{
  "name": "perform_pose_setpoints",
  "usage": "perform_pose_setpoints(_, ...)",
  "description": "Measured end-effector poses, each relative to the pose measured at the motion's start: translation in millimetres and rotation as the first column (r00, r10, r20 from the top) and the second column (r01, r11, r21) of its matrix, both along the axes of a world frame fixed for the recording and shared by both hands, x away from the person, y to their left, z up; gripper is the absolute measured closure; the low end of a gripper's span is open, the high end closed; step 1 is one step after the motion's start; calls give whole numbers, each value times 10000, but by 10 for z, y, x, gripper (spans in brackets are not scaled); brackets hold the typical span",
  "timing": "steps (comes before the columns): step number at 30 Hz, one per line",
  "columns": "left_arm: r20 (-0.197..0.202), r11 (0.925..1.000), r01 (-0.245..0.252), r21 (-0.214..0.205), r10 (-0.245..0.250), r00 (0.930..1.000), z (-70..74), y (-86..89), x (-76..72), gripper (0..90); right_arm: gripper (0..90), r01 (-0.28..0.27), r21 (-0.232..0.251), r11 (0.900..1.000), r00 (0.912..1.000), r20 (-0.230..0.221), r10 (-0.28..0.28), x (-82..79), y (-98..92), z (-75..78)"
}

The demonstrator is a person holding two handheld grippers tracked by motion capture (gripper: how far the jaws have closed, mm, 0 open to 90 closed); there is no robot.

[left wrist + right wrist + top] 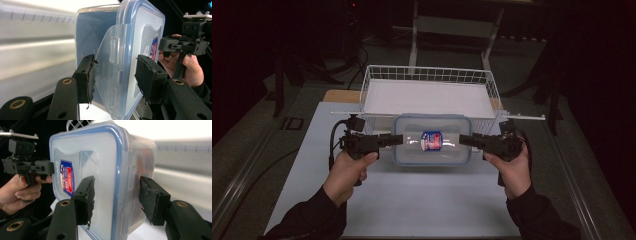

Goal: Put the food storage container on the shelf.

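A clear plastic container (414, 150) with a blue-rimmed lid and a red and blue label (431, 140) hangs above the table, held by both ends. My left gripper (395, 140) is shut on its left end. In the left gripper view the pads (88, 80) clamp the lid edge and side latch of the container (140, 37). My right gripper (465, 140) is shut on the right end. In the right gripper view its jaws (116, 187) press the lid and the base of the container (100, 157). Each gripper view shows the other hand's gripper (185, 42) (27, 165) beyond the box.
A white wire basket (427, 74) with a white floor stands just behind the container. A pale mat (412, 200) covers the table under my hands. Dark stands and a white frame leg lie beyond the table.
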State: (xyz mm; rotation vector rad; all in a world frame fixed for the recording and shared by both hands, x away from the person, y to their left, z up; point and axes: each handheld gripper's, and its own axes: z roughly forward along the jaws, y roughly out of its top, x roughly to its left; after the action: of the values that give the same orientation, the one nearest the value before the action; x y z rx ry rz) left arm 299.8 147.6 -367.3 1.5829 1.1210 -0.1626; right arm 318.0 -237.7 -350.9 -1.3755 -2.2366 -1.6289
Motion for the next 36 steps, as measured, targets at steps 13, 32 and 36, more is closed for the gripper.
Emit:
perform_pose_setpoints(13, 555, 9998, -166, -138, 173, 9983, 481, 28, 379, 513, 473, 418, 512, 9978, 9971, 622, -449, 361, 31, 509)
perform_pose_setpoints(32, -94, 9985, -454, -300, 451, 9989, 408, 25, 1034, 507, 469, 1034, 591, 9929, 9945, 129, -1043, 925, 54, 409)
perform_pose_setpoints(36, -71, 9974, -523, -492, 520, 9986, 385, 37, 1081, 508, 470, 1086, 676, 9918, 9938, 174, -1100, 969, 59, 389)
